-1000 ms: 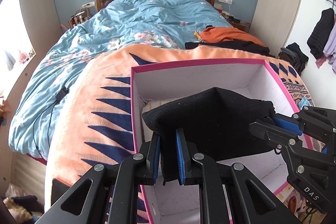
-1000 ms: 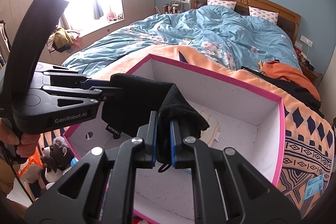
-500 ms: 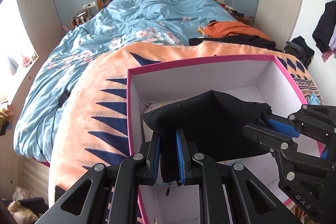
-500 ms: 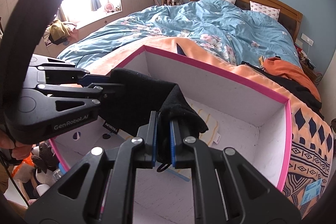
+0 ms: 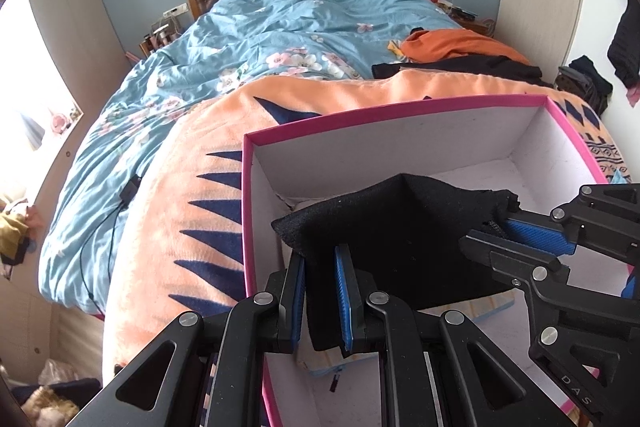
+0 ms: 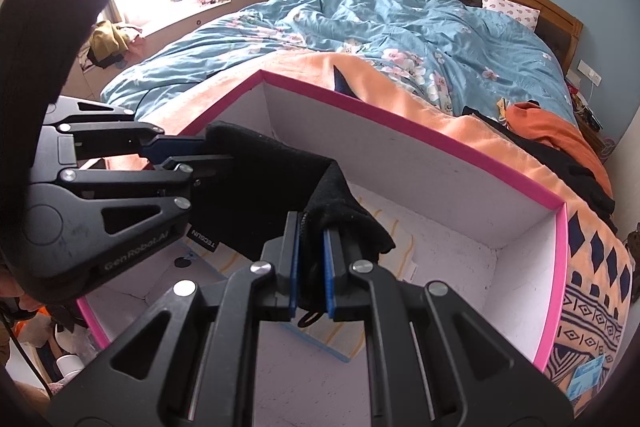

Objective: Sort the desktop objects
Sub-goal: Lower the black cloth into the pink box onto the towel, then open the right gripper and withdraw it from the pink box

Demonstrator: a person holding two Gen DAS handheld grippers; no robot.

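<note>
A black cloth pouch (image 5: 400,227) hangs stretched between both grippers, inside the open top of a pink-rimmed white box (image 5: 392,115). My left gripper (image 5: 320,291) is shut on the pouch's left edge. My right gripper (image 6: 311,267) is shut on its right corner; it also shows in the left wrist view (image 5: 496,231). In the right wrist view the pouch (image 6: 264,187) carries a small label, and the left gripper (image 6: 200,153) pinches its far edge. A striped yellow-and-white cloth (image 6: 394,233) lies on the box floor under the pouch.
The box (image 6: 400,123) sits on an orange blanket (image 5: 192,187) with dark blue triangles at the foot of a bed. A blue floral duvet (image 5: 280,39) covers the bed. Orange and black clothes (image 5: 460,55) lie at its right side. A black cable (image 5: 124,195) lies on the duvet.
Both grippers have lowered the pouch deeper into the box, still holding it stretched. The box walls have risen in both views.
</note>
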